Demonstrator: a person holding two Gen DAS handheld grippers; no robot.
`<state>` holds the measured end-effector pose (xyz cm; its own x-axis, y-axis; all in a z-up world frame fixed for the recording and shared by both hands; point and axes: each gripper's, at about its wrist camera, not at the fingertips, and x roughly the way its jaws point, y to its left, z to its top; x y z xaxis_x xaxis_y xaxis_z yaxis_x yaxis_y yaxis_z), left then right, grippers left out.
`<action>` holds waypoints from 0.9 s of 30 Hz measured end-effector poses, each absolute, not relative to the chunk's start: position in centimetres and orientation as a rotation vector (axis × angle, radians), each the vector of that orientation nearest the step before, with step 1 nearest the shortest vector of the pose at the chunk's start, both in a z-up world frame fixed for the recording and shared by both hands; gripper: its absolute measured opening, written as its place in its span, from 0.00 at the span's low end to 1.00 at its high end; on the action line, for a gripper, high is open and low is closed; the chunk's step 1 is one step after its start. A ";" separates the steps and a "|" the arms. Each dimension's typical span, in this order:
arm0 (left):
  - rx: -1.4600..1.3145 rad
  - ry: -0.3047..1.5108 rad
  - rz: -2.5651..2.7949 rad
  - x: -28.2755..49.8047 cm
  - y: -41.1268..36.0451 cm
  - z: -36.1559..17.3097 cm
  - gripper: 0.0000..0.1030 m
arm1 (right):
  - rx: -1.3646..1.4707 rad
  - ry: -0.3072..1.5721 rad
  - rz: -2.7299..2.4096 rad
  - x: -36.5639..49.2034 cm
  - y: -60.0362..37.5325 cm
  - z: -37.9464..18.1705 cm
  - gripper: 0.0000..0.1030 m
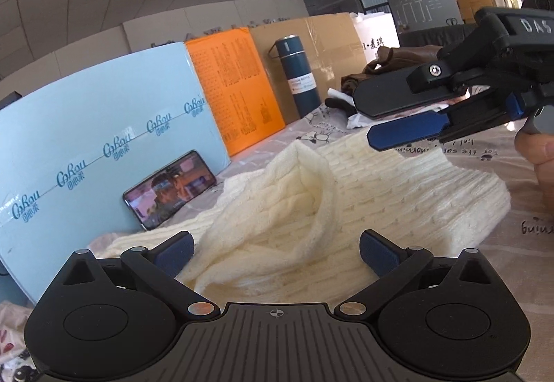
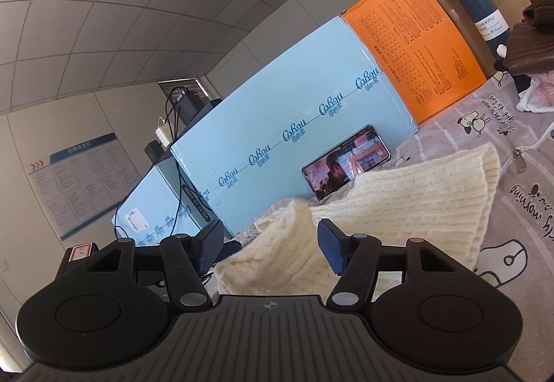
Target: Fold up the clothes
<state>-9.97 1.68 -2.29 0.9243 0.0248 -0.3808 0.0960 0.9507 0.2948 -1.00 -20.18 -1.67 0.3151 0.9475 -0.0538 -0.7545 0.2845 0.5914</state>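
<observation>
Sweater [image 2: 398, 209] between parted right hand-held gripper [image 2: 273, 243] pads.

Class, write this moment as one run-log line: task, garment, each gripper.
task: fold clothes | sweater: cream knit, rumpled on bedsheet | left gripper: open over sweater | right gripper: open, sweater fold between fingers

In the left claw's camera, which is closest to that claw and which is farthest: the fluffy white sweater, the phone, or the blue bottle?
1. White sweater: nearest, bunched right between the left claw's open fingers.
2. Phone: farther back on the left, leaning on the light blue box.
3. Blue bottle: farthest, upright against the cardboard box.
</observation>
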 end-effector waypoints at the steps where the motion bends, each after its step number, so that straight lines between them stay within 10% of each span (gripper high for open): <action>1: 0.292 0.393 -0.053 -10.0 1.8 -2.2 1.00 | 0.512 0.440 1.190 -1.0 -20.1 -1.7 0.58; 27: 0.043 0.491 -0.270 -8.7 3.3 -2.8 1.00 | 0.455 0.600 1.306 -0.3 -15.3 0.3 0.69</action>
<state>-8.71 3.31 -2.81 0.8471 -0.2453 -0.4713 0.2660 0.9637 -0.0234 -0.34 -15.31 0.29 0.1484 0.9771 -0.1522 -0.7519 0.2115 0.6245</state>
